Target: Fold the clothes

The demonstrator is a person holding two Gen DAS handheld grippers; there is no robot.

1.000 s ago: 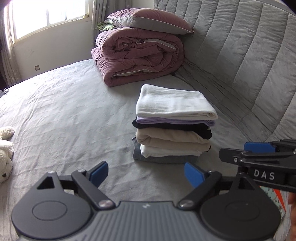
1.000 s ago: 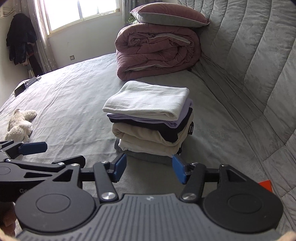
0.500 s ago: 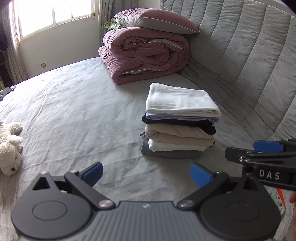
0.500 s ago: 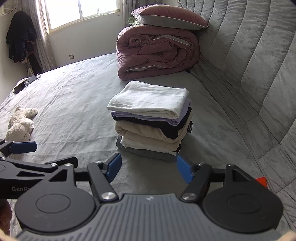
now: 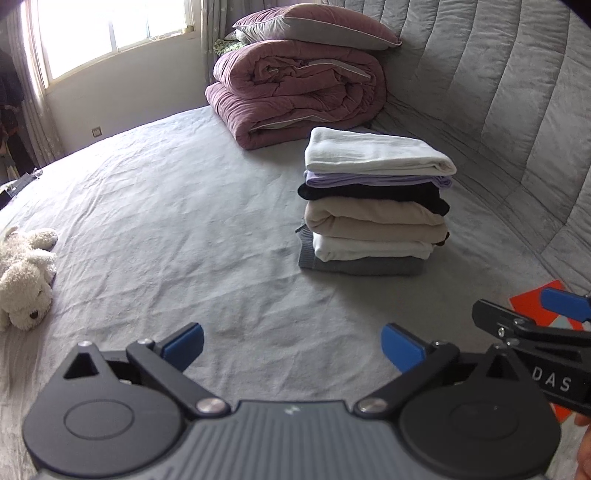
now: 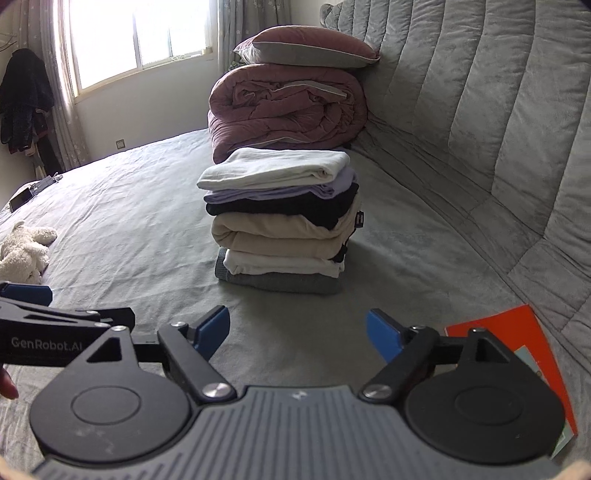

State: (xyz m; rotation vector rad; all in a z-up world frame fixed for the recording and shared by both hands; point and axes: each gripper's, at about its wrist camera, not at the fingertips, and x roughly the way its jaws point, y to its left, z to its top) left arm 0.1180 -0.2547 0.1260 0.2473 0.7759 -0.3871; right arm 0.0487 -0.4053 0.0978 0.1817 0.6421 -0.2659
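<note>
Left wrist view: the left gripper (image 5: 291,345) has its blue-padded jaws spread wide with nothing between them, only bare grey bed sheet (image 5: 166,229) beneath. At the right edge of this view the right gripper (image 5: 561,306) shows from the side, over an orange booklet (image 5: 532,301) that lies on the sheet near the headboard side of the bed. Ahead stands the stack of folded clothes (image 5: 373,206), white on top, then lilac, black, beige, white and grey at the bottom, close to the quilted grey headboard (image 5: 498,92). Behind the stack, in the far corner of the bed, a rolled mauve duvet (image 5: 295,92) carries a pillow (image 5: 317,26). A white plush toy (image 5: 26,277) lies near the bed's left edge.

The right wrist view shows the right gripper (image 6: 297,332) head-on: its jaws are opening and hold nothing, with the stack straight ahead of them and apart. Only here are the booklet's full orange cover, a black tag on the stack's right side, a dark coat (image 6: 22,99) hanging by the window and a phone (image 6: 20,201) at the bed's far left edge visible.
</note>
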